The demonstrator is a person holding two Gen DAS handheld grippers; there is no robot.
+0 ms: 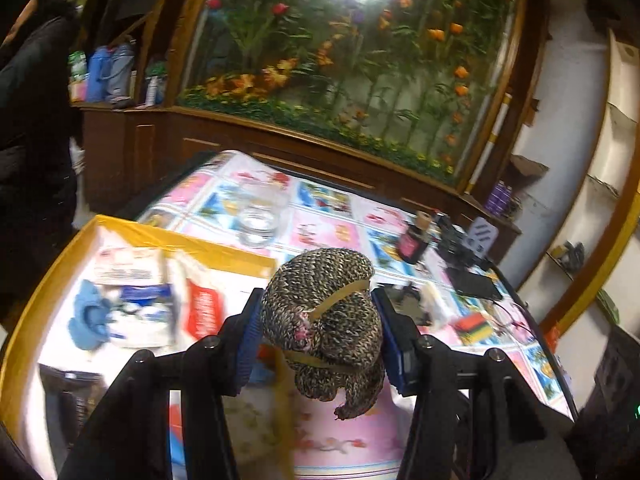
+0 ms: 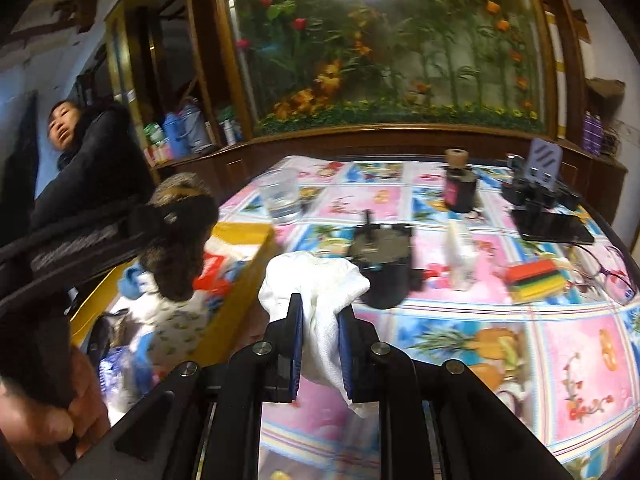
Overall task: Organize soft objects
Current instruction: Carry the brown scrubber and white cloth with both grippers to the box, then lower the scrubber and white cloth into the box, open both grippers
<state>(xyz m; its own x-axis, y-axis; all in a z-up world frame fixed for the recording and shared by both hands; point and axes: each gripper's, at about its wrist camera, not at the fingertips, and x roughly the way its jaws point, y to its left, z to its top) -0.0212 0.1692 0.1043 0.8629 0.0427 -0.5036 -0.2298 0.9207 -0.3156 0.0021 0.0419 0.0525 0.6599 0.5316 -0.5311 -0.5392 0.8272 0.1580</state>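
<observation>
I count two soft things held: my left gripper (image 1: pixel 318 330) pinches one knit bundle (image 1: pixel 326 320) above the yellow box (image 1: pixel 60 268); my right gripper (image 2: pixel 320 344) clamps one white cloth (image 2: pixel 316 300), seen only from its camera.

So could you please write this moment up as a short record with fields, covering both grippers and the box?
left gripper: jaws shut on a speckled brown knitted bundle bound with tan bands, held in the air by the box
right gripper: jaws shut on a white cloth, above the table
box: yellow-walled box, already holding a blue cloth and packets
table: patterned pink and blue tablecloth, with a clear glass, black cup, striped sponge
</observation>
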